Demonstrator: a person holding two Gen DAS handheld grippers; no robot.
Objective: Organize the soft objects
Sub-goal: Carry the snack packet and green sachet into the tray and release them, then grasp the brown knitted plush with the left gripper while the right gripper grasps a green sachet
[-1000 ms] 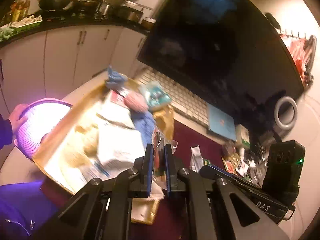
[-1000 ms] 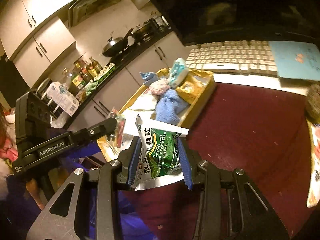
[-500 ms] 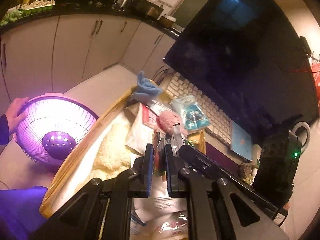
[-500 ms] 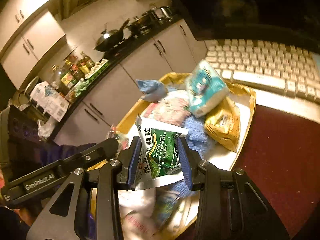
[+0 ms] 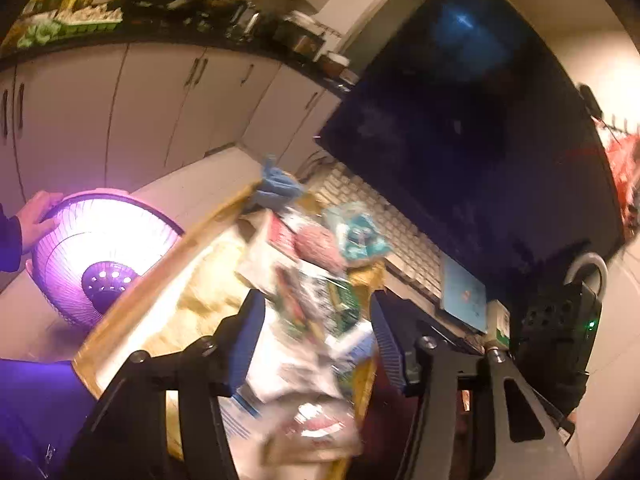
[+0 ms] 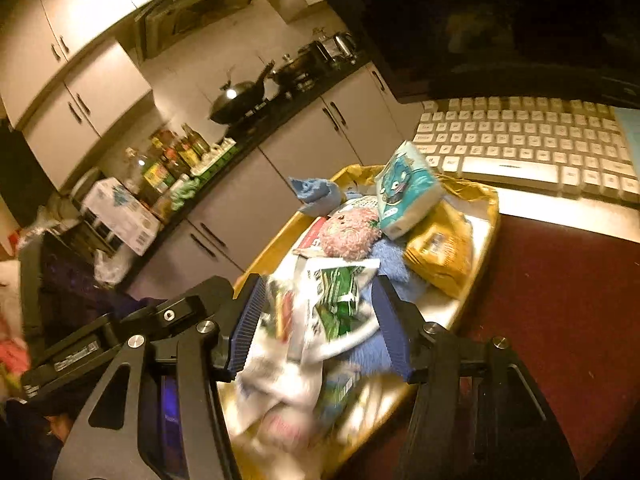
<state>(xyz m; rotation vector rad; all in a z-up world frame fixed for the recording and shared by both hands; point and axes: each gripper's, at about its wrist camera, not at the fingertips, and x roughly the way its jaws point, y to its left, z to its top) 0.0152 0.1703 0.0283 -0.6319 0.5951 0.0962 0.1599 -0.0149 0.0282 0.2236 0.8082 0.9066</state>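
My left gripper [image 5: 316,340] hangs over a yellow-rimmed tray [image 5: 132,312], its jaws opening. A clear packet with red and green contents [image 5: 290,300] lies loose and blurred between them, no pad pressing on it. In the right wrist view my right gripper [image 6: 320,324] is also opening over the tray [image 6: 490,216]. A green-and-white packet [image 6: 336,296] sits free between its fingers. Further back on the pile lie a pink plush [image 6: 352,232], a teal tissue pack [image 6: 408,192], a yellow bag [image 6: 440,248] and a blue cloth [image 6: 312,192].
A white keyboard [image 6: 520,140] and a dark monitor [image 5: 480,140] stand behind the tray. A dark red mat [image 6: 560,300] lies to its right. At the left a person's hand [image 5: 38,216] rests on a glowing purple heater [image 5: 100,252]. Kitchen cabinets fill the background.
Both grippers, shut on their packets before, have moved over the tray and spread their jaws. The two packets have come loose and are dropping onto the pile.
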